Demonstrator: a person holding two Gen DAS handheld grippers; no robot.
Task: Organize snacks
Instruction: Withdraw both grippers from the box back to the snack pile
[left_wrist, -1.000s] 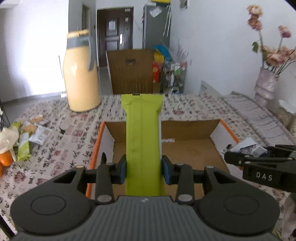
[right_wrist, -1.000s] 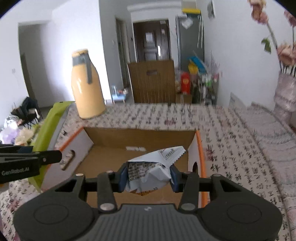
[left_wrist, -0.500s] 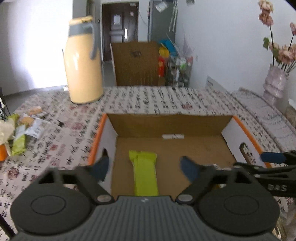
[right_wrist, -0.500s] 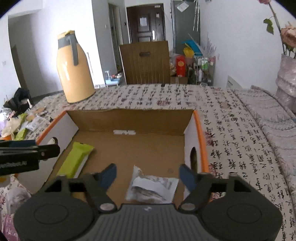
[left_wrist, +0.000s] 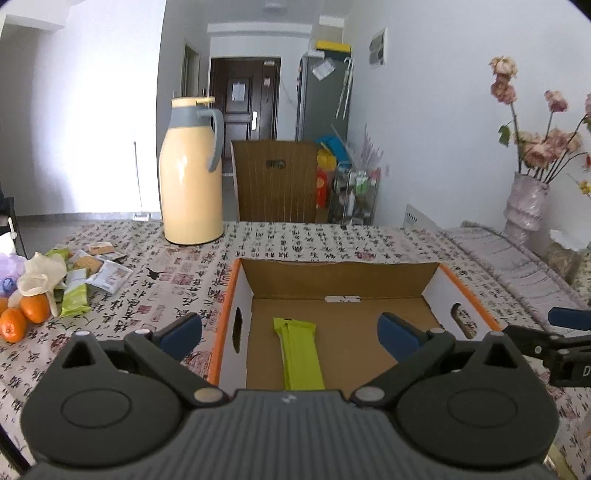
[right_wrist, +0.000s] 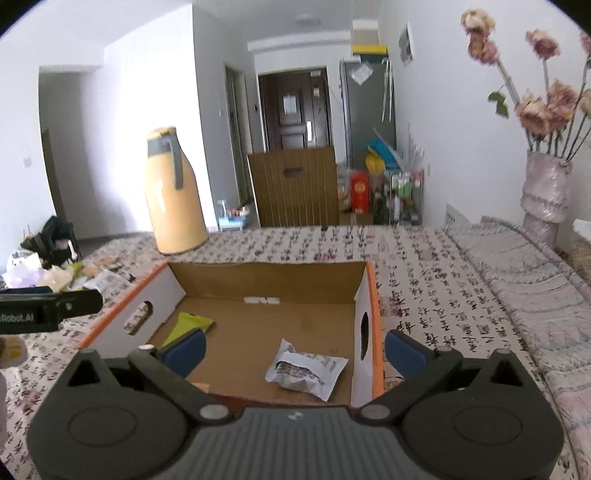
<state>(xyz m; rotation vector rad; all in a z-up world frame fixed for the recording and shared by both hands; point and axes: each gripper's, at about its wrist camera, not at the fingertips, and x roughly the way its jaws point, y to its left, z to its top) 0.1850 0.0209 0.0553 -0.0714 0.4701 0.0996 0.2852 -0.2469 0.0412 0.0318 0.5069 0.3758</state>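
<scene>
A cardboard box (left_wrist: 340, 277) with orange-edged white sides stands open on the patterned tablecloth. A green snack bar (left_wrist: 301, 354) lies flat on its floor at the left. A white snack packet (right_wrist: 306, 373) lies at the right. My left gripper (left_wrist: 291, 332) hovers at the box's near left edge, jaws opening wide, touching nothing; the bar lies loose below them. My right gripper (right_wrist: 294, 349) hangs at the near right, jaws opening, its right pad outside the box wall. The packet lies free under it. More wrapped snacks (left_wrist: 92, 266) sit in a heap far left.
A tall cream thermos (left_wrist: 192, 177) stands behind the box on the left. Two oranges (left_wrist: 22, 314) and a crumpled tissue lie by the snack heap. A vase of dried flowers (left_wrist: 524, 206) is at the far right, by a folded blanket (right_wrist: 517, 280).
Both grippers let go: the green bar and the white packet dropped from the jaws onto the box floor. Both grippers then spread wide and pulled back towards the near edge.
</scene>
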